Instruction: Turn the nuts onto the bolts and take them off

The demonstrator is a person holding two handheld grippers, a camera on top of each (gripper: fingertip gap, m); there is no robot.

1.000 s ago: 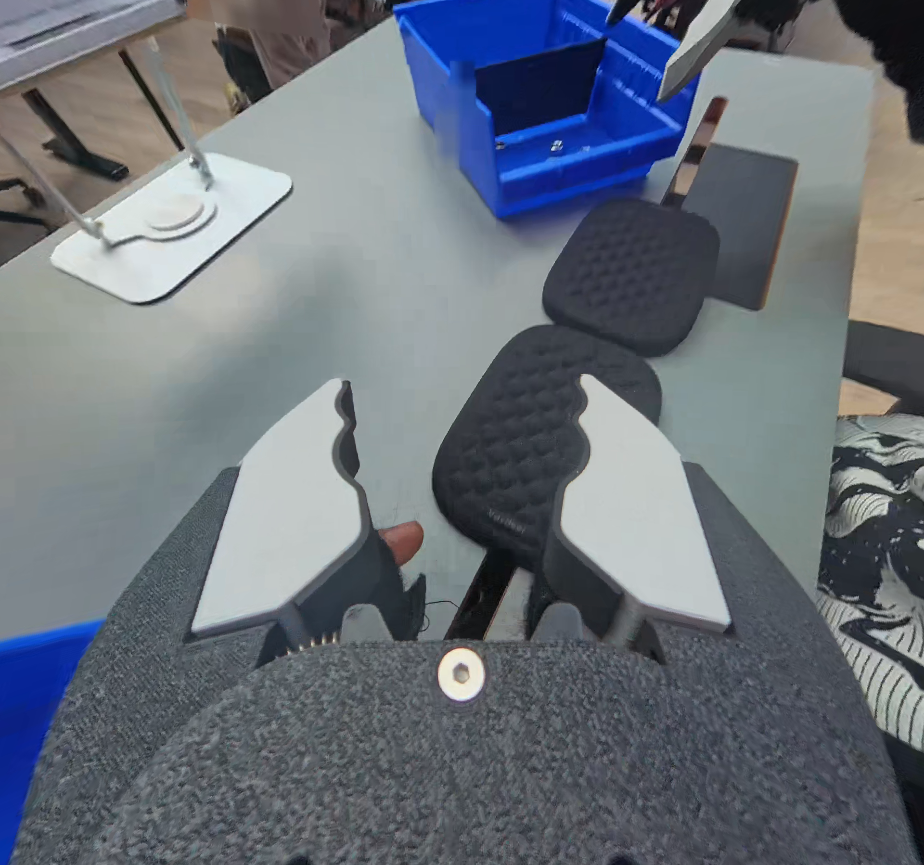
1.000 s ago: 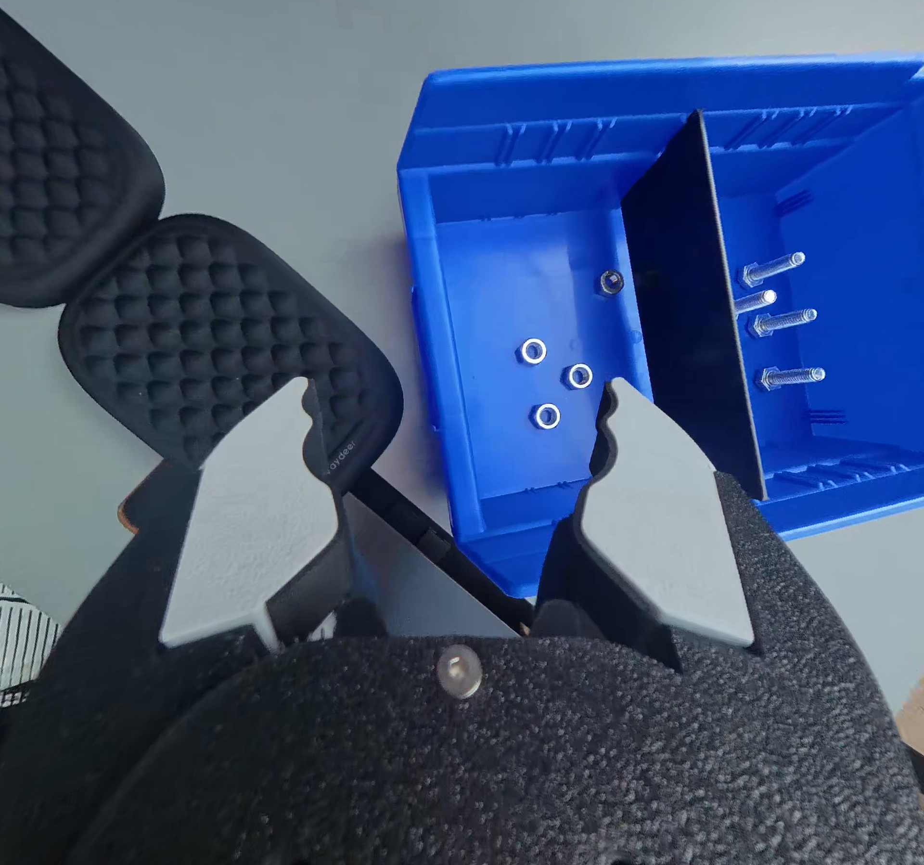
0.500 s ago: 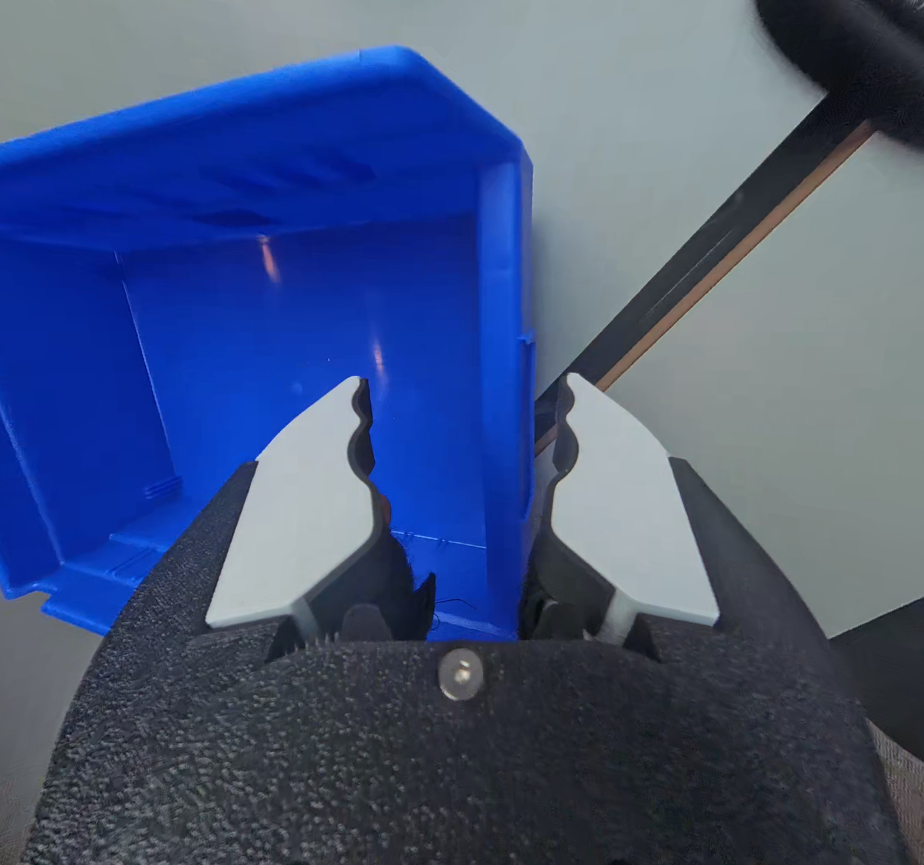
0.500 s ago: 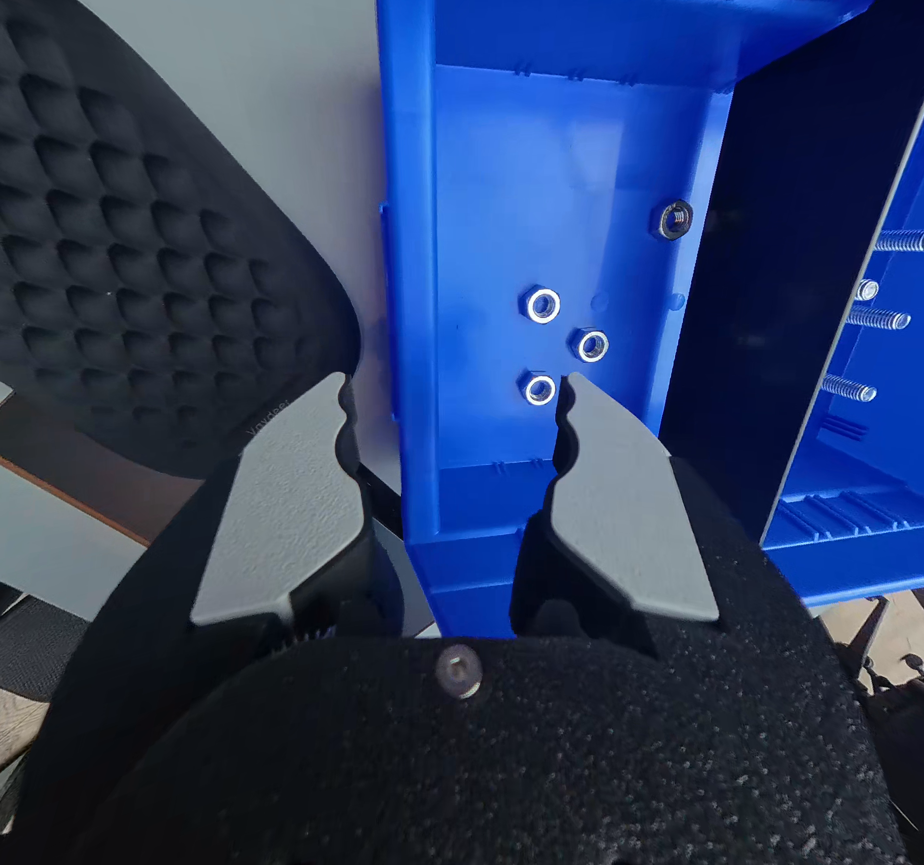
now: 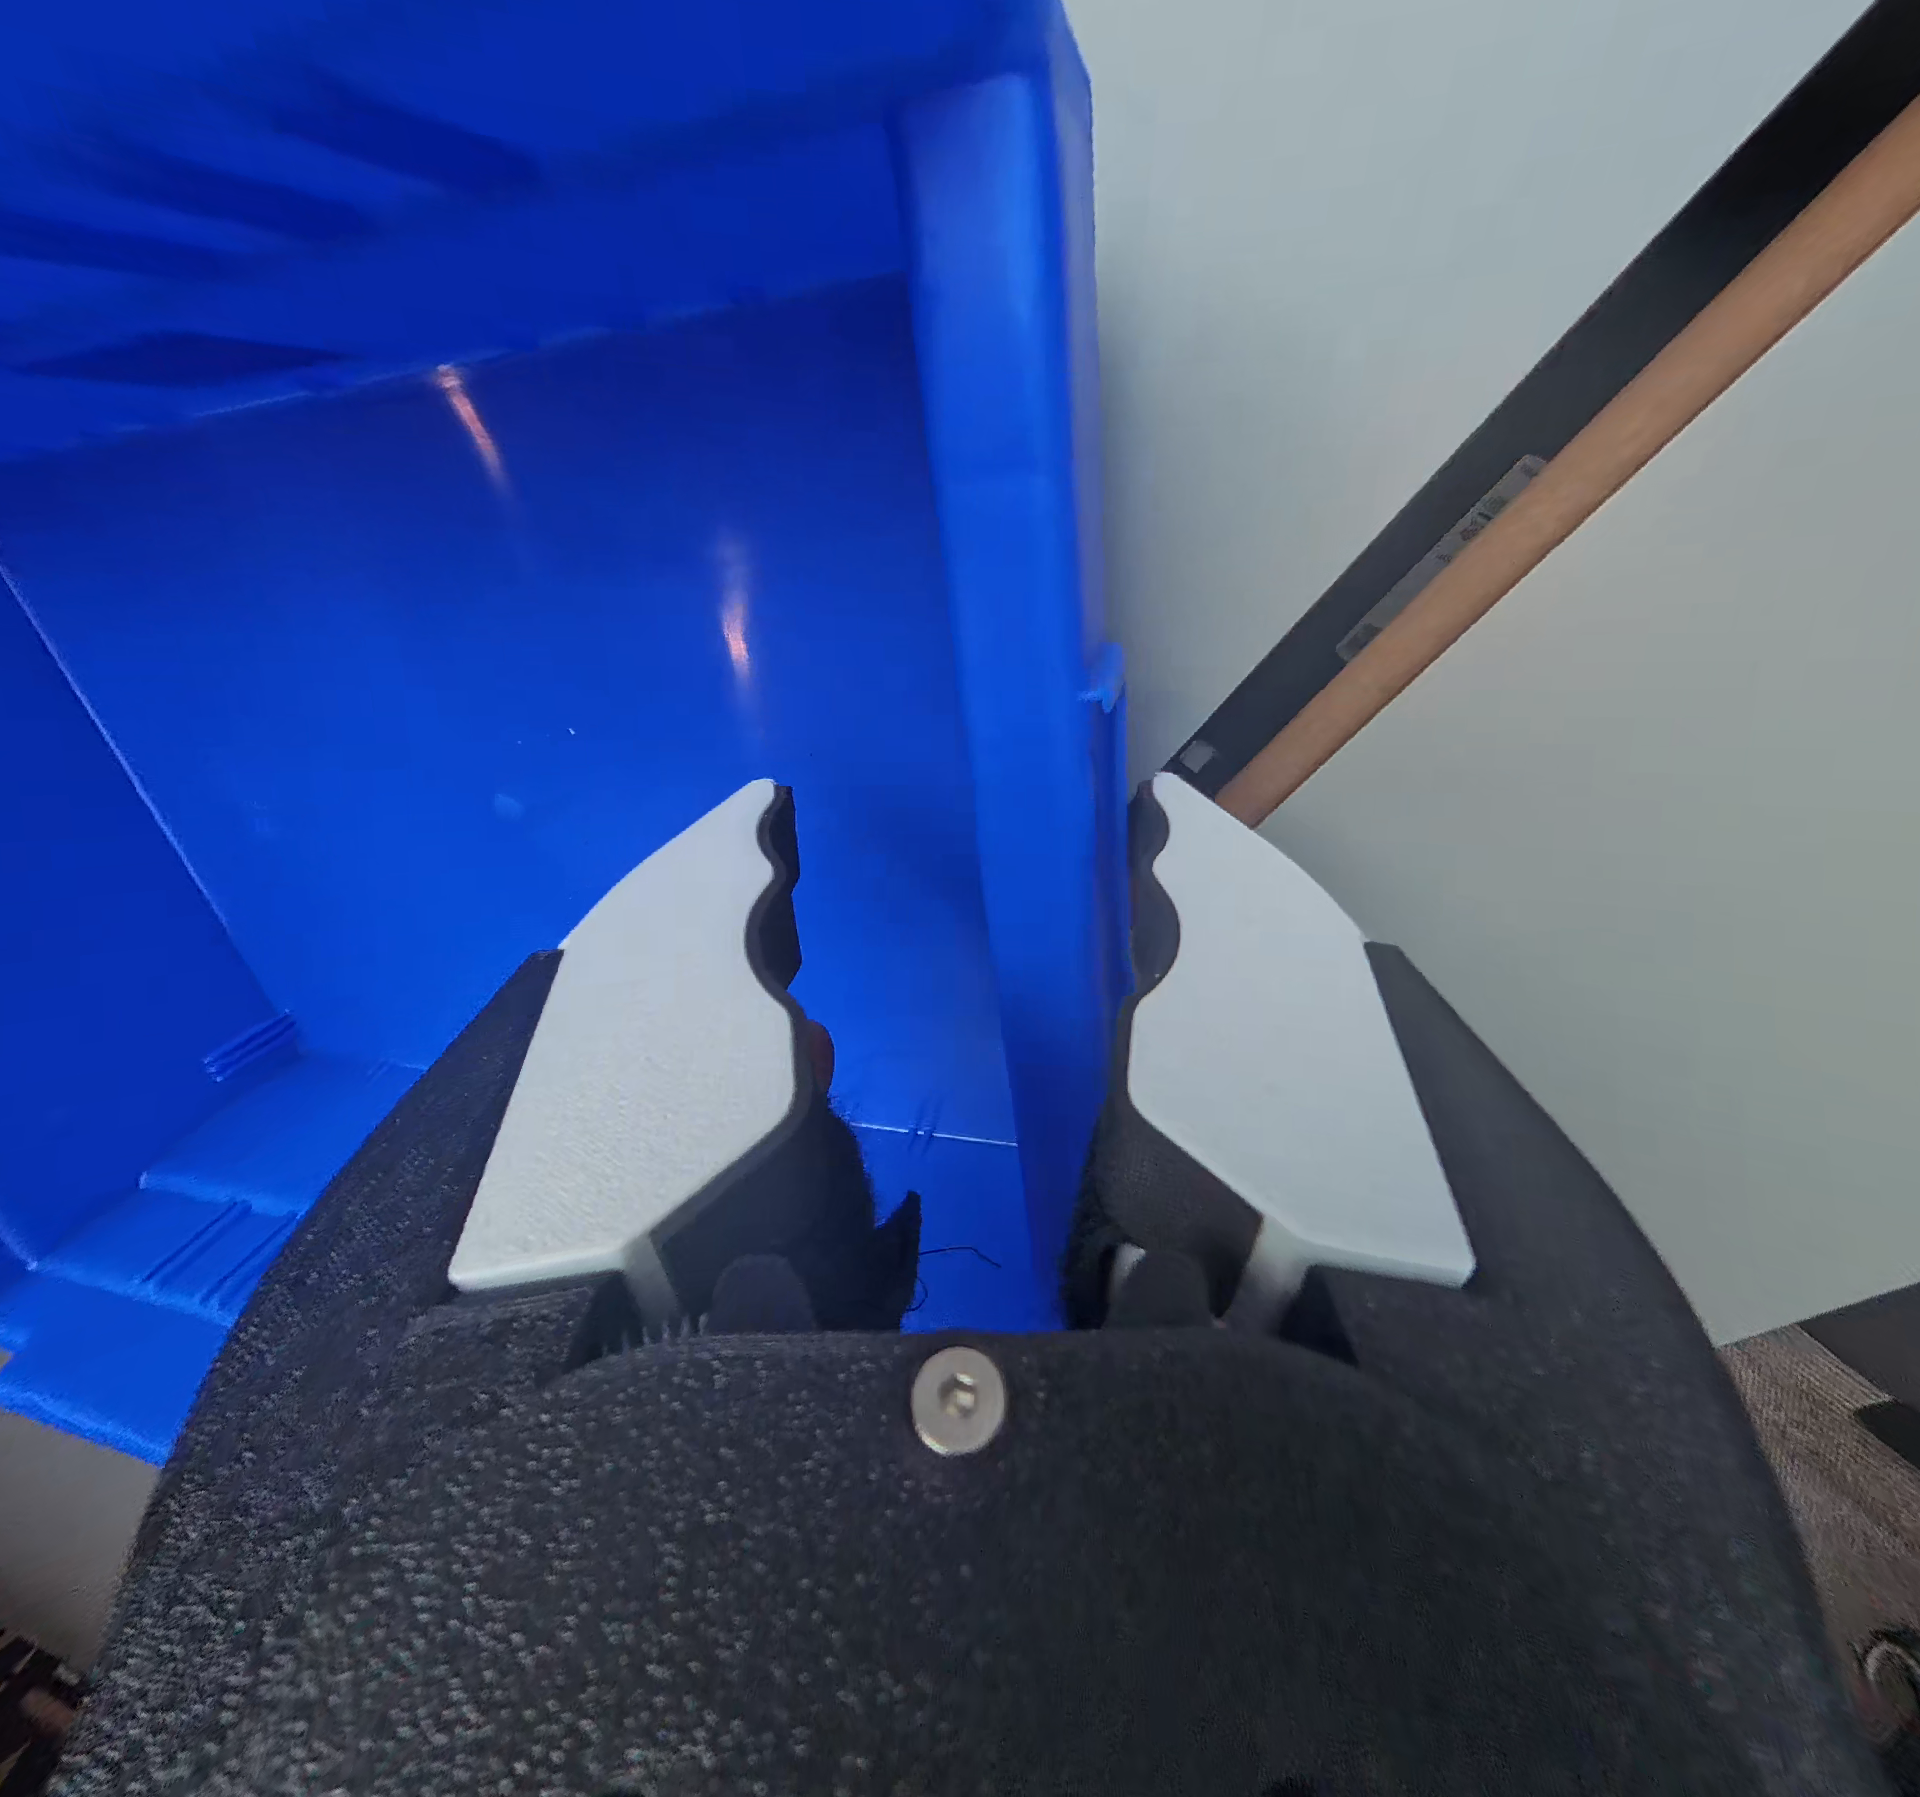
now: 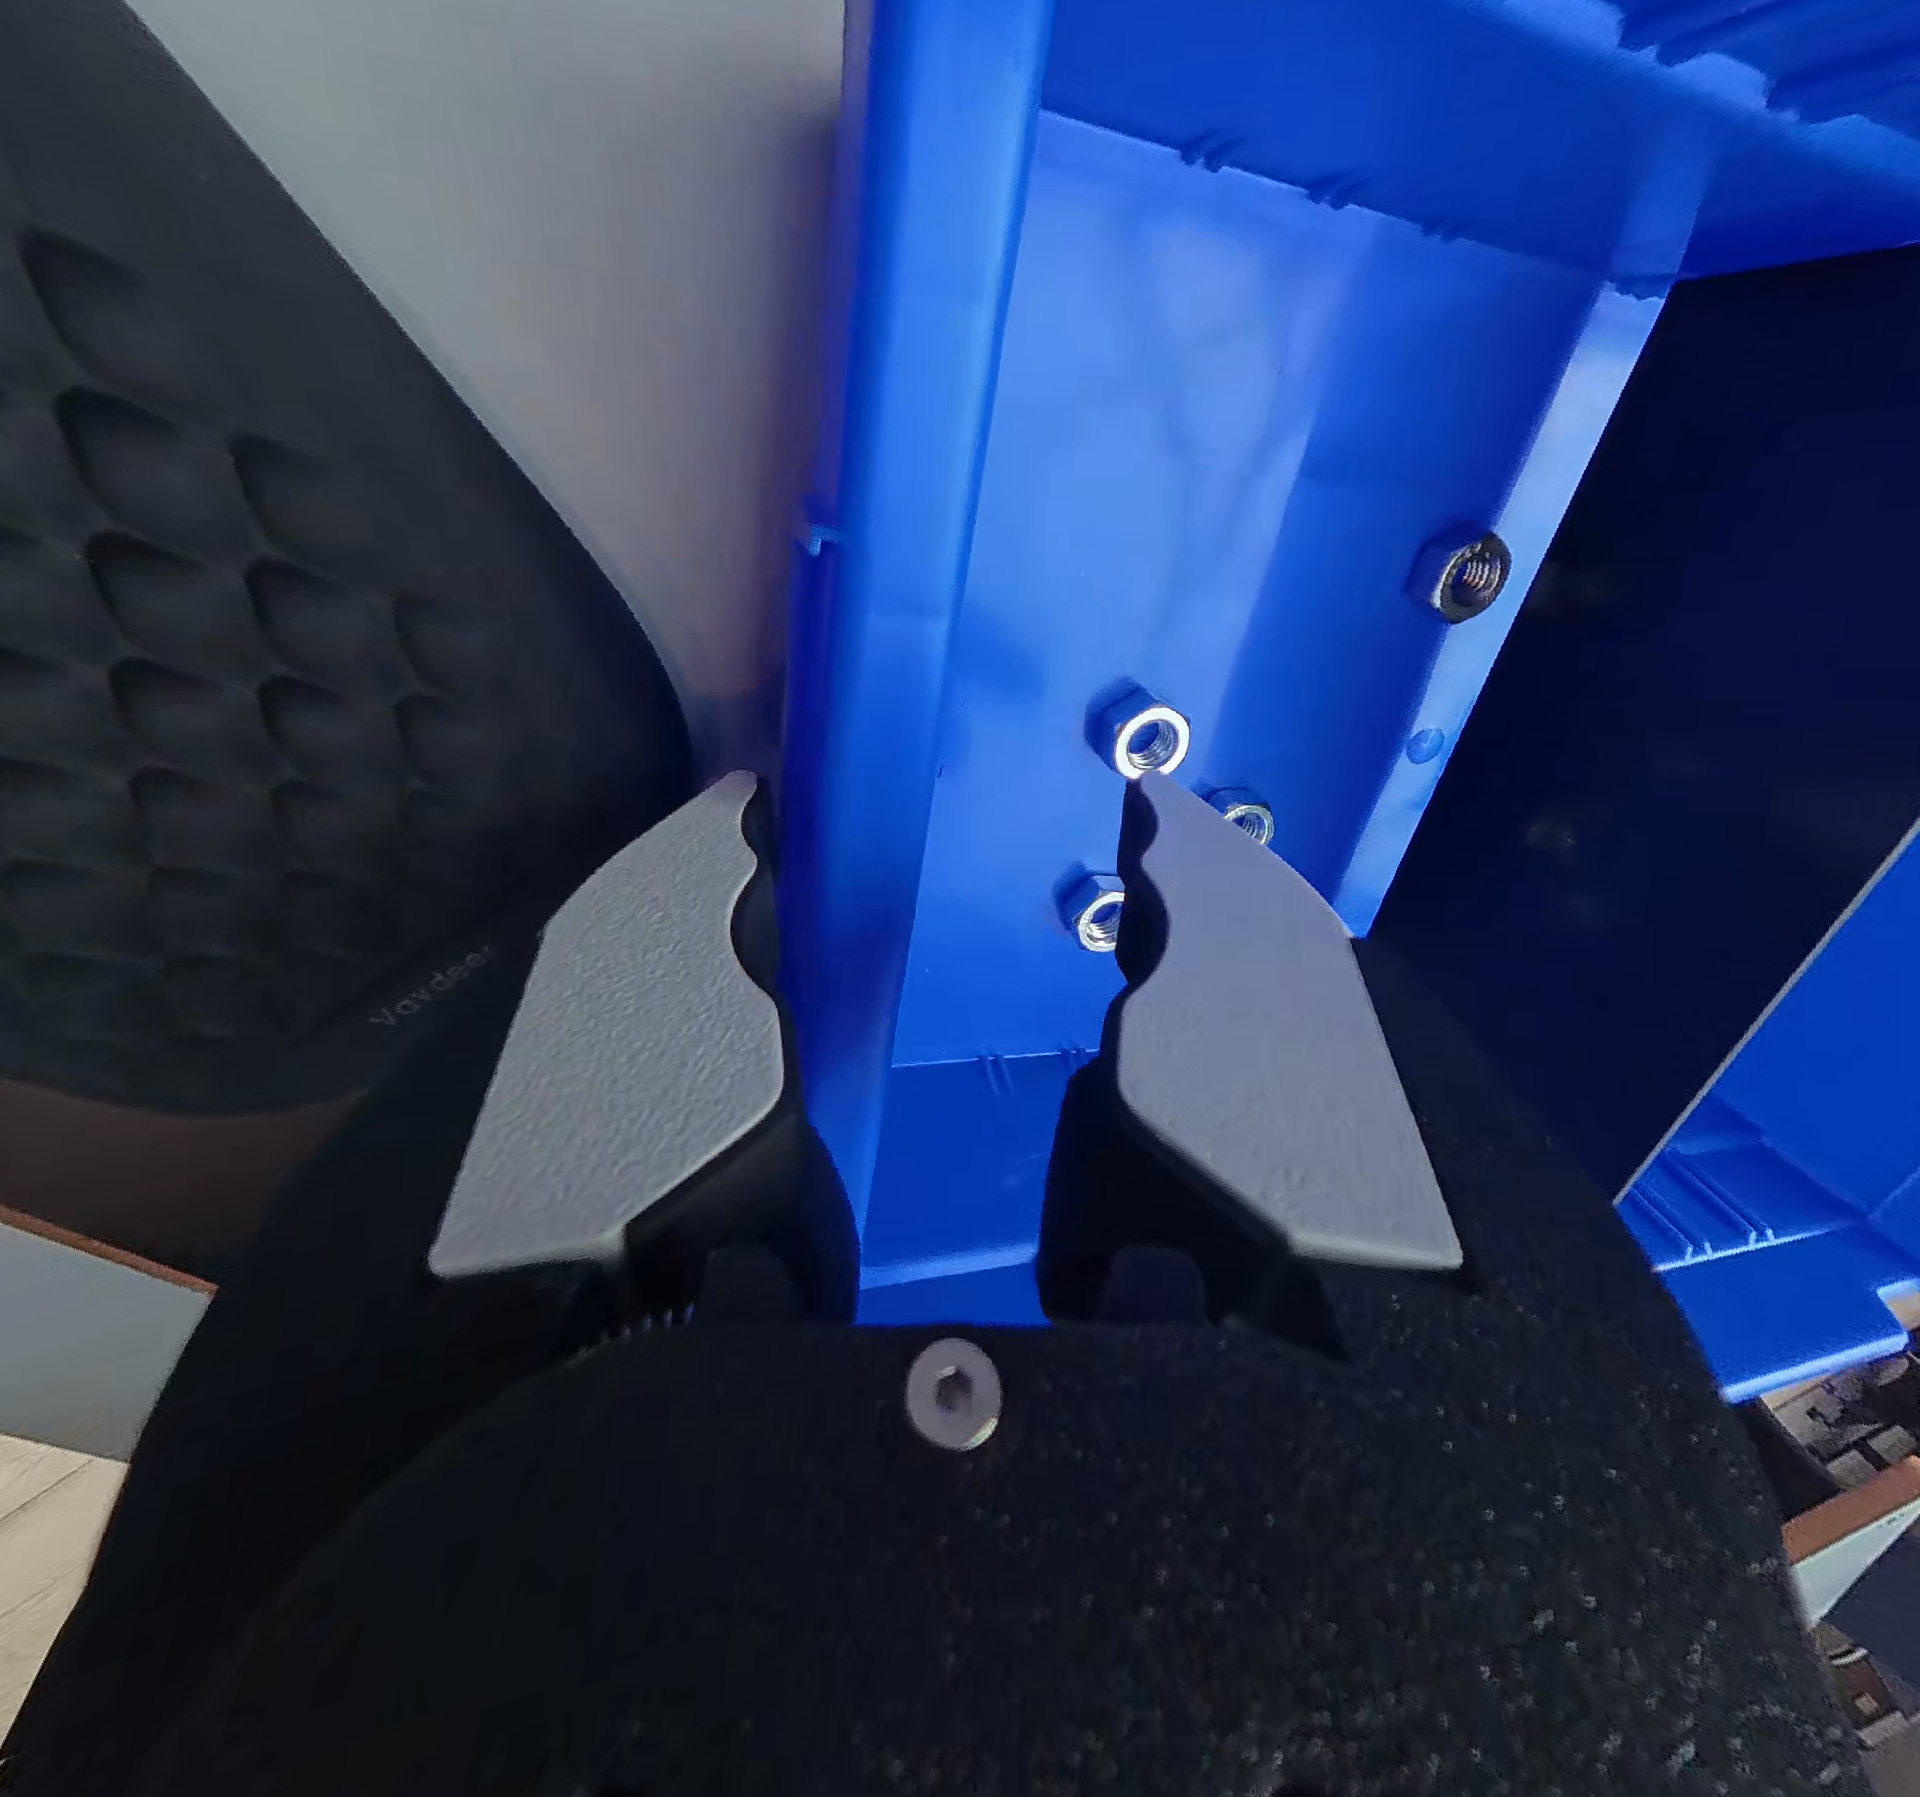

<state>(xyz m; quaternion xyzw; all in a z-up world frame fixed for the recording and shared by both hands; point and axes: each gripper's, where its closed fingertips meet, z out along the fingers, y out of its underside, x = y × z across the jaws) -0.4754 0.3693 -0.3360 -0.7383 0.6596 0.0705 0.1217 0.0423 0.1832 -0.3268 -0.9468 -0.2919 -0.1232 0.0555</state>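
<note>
Nuts (image 6: 1151,741): four on the floor of the divided blue bin's (image 6: 935,397) left compartment; three silver near, one dark farther right beside the black divider (image 6: 1714,708).
Right gripper (image 6: 940,797): jaws apart, straddling that bin's left wall; no nut held.
Left gripper (image 5: 961,797): jaws apart, straddling the right wall of a second blue bin (image 5: 520,604).
Black pad (image 6: 260,656): on the grey table (image 6: 571,189), left of the divided bin.

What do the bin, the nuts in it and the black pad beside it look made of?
Blue bin: glossy moulded plastic, with ribs and soft highlights. Nuts: bright metal, probably steel, with shiny threaded bores; one looks darker. Black pad: matte, dimpled, likely foam or fabric.
</note>
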